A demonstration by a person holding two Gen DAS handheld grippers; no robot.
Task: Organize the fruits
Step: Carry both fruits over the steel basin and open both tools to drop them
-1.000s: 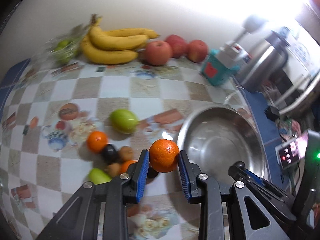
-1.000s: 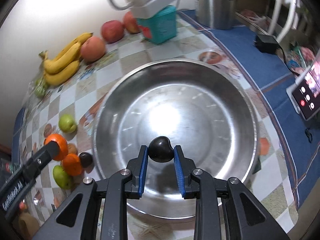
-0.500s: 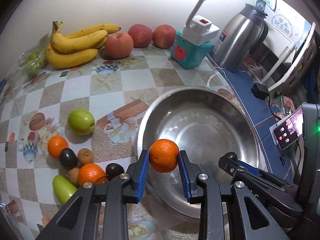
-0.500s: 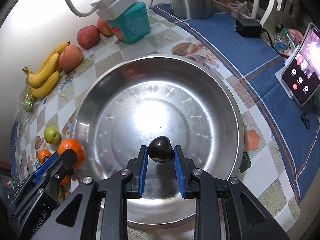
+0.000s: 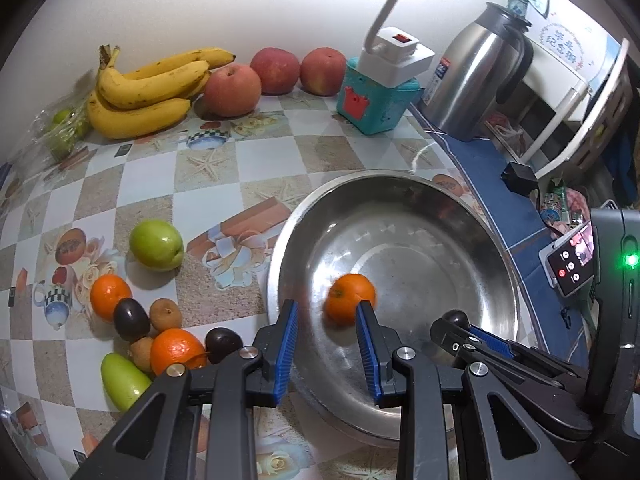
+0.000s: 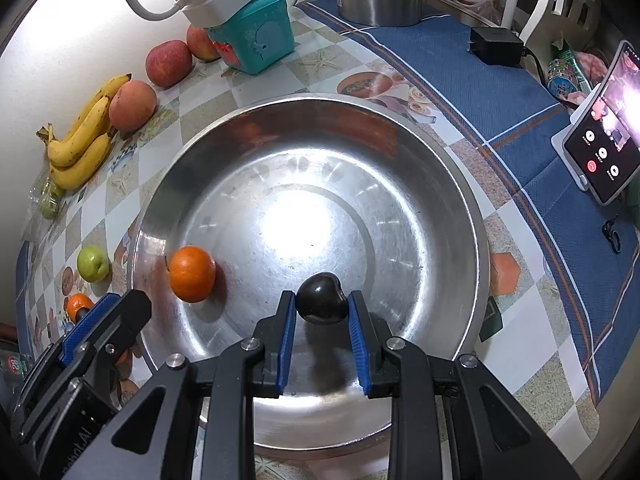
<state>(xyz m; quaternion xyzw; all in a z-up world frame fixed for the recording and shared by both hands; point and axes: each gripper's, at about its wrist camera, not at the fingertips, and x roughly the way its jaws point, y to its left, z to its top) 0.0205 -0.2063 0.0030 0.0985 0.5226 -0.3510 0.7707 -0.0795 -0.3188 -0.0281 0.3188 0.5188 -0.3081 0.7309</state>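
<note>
The left claw point(image 5: 327, 306) is open and holds nothing. The orange point(image 5: 350, 298) lies in the bowl point(image 5: 400, 176), just past the claw's tips. The right camera shows it better: the orange point(image 6: 192, 274) sits low on the bowl's left wall, apart from the left claw point(image 6: 108, 308).

The right claw point(image 6: 321, 296) is closed tight on a dark fruit point(image 6: 321, 300), over the near part of the bowl. The middle and far side of the bowl are bare metal.

Only the left camera shows the pile of small fruits point(image 5: 160, 336) on the table, just left of the bowl's rim. The bananas point(image 5: 148, 88) and apples point(image 5: 276, 70) lie far back by the wall.
</note>
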